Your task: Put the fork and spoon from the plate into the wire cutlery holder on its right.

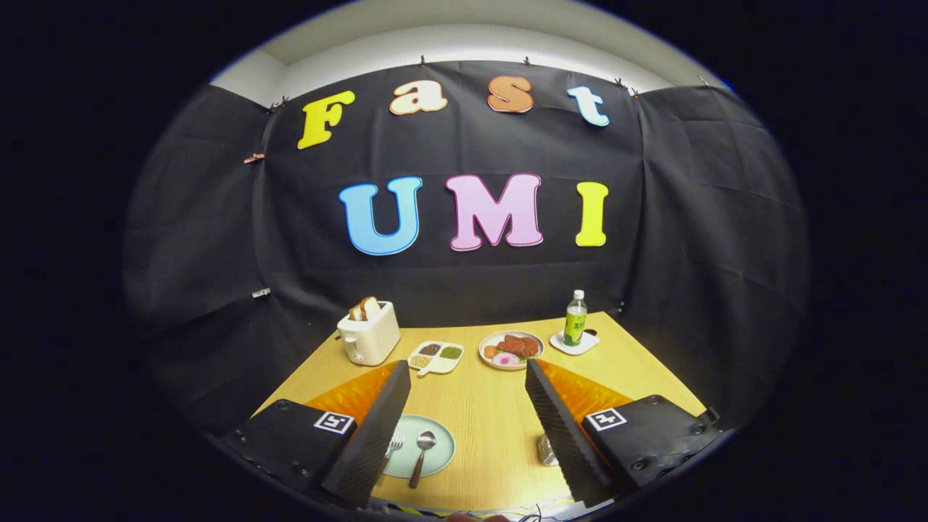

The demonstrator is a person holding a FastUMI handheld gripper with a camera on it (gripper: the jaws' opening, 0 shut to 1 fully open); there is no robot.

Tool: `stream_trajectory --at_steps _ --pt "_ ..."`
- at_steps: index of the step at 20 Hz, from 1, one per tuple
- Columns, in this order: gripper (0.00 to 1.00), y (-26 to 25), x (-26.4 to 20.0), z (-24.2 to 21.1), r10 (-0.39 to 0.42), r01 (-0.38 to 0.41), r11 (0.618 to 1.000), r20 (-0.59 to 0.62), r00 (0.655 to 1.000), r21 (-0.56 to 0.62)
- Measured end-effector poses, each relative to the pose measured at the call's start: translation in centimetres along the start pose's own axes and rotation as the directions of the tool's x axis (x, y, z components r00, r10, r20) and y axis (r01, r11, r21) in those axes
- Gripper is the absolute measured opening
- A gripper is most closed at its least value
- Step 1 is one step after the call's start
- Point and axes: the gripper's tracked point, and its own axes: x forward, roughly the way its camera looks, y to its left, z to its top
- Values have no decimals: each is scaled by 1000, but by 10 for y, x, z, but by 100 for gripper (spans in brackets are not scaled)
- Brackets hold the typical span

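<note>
Fork (394,444) and spoon (422,457) are lying side by side on the pale green plate (442,446), which is sitting on the wooden surface (486,420) near the left finger. The gripper (464,428) is hanging above the surface with its fingers wide apart, holding nothing and touching nothing. The wire cutlery holder (547,449) is peeking out just beside the right finger, mostly hidden behind it. Beyond the fingers, a toaster (368,333) with bread, a divided dish (436,357), a plate of food (511,349) and a green bottle (575,319) on a coaster (574,343) are standing. The bottle label is too small to read.
</note>
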Motion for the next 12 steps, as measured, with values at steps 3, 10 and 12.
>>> stream_trajectory --at_steps 3,10,12 --pt "99 10 6 -19 9 -7 1000 -73 997 16" --pt "100 55 30 -77 95 -91 995 -286 954 27" --pt "100 62 42 -105 100 -97 995 -379 920 28"
